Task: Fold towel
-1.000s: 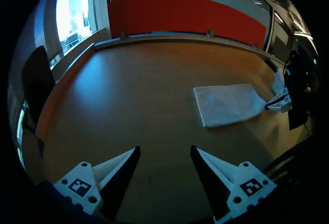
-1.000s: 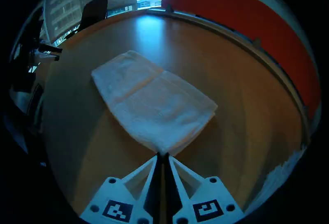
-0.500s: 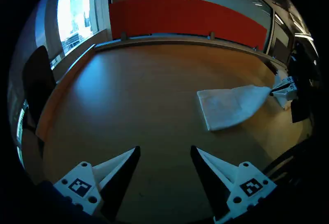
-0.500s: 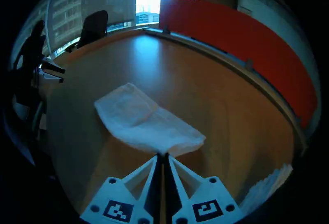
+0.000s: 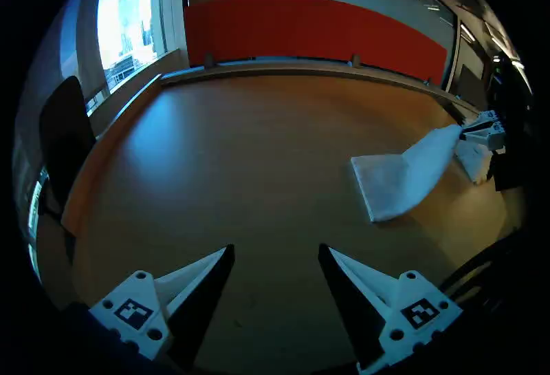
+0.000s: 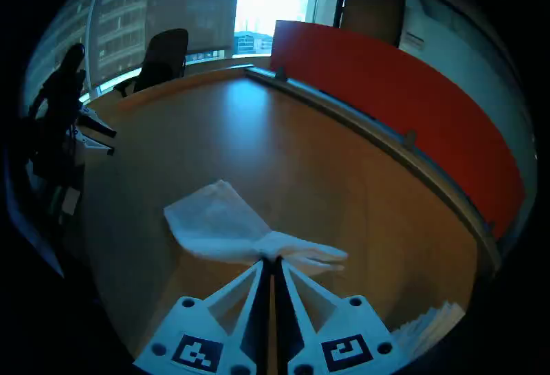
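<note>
Firmly closed, right gripper (image 6: 273, 262) holds towel (image 6: 213, 227) edge raised above broad table (image 6: 309, 162).

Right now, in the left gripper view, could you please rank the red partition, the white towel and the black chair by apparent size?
1. red partition, clearly largest.
2. white towel and black chair look alike; I won't rank them.

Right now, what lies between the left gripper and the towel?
Bare wooden tabletop: in the left gripper view, nothing sits on the stretch between the open left gripper and the towel.
</note>
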`<action>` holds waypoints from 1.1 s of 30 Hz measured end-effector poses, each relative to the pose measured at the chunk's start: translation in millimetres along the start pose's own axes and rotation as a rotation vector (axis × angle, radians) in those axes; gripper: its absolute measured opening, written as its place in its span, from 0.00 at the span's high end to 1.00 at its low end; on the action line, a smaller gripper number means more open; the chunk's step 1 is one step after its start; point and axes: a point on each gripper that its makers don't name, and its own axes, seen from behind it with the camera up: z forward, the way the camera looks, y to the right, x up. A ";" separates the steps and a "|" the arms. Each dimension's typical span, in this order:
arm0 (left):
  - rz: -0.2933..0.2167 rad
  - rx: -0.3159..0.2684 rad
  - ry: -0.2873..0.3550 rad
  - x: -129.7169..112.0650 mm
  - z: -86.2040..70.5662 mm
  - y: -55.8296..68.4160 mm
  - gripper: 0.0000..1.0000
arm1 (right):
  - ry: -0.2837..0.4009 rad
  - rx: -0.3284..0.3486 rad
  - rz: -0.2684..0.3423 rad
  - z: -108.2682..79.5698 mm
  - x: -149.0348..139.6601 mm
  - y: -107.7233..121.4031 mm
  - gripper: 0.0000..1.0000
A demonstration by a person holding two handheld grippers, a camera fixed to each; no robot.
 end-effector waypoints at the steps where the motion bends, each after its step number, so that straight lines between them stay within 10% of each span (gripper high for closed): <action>1: -0.001 0.000 0.000 0.0 0.1 0.1 0.10 | -0.001 0.001 -0.003 0.2 0.6 -0.4 0.97; 33: -0.048 0.033 0.013 -9.0 -22.4 -14.7 0.10 | -0.020 0.282 -0.157 86.5 40.1 -112.1 0.97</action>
